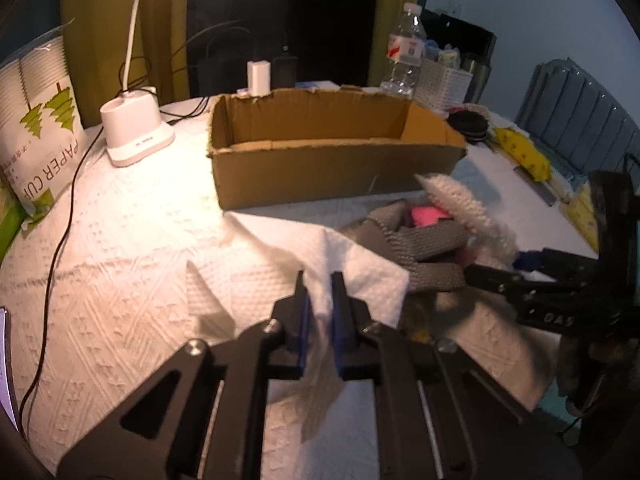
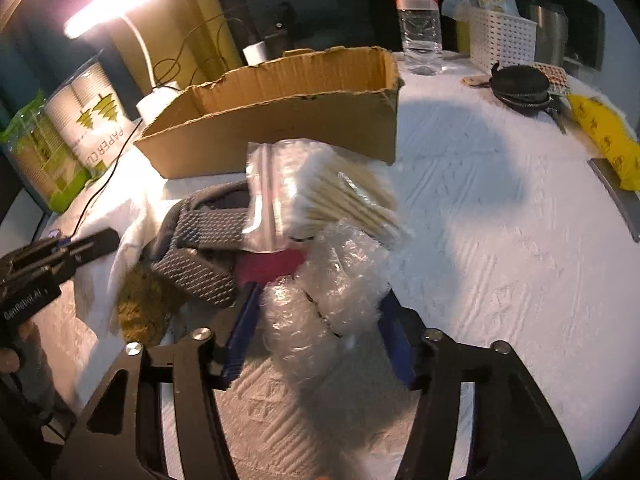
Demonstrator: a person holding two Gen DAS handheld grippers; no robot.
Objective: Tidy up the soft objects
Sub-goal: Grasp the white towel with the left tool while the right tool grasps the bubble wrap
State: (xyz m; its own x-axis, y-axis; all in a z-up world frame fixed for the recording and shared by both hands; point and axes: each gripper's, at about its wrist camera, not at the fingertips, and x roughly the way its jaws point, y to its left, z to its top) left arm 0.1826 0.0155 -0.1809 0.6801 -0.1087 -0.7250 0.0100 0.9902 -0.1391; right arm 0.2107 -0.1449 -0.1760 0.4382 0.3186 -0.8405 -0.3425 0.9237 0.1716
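Observation:
An open cardboard box (image 1: 320, 148) stands at the back of the table; it also shows in the right wrist view (image 2: 280, 120). My left gripper (image 1: 320, 292) is shut on a white paper towel (image 1: 340, 264) and lifts its corner. My right gripper (image 2: 320, 300) is closed on a wad of bubble wrap (image 2: 324, 296). A clear zip bag of cotton swabs (image 2: 320, 188) rests on top of the wrap. A grey knitted piece (image 1: 416, 244) (image 2: 204, 240) and something pink (image 1: 428, 216) (image 2: 272, 264) lie in the pile between the grippers.
A white lamp base (image 1: 136, 136) and a paper cup pack (image 1: 36, 128) stand at the left. A water bottle (image 2: 418, 20), white basket (image 2: 500, 36), black pouch (image 2: 520, 86) and yellow bag (image 2: 608, 144) lie at the back right. A black cable (image 1: 60, 240) crosses the table.

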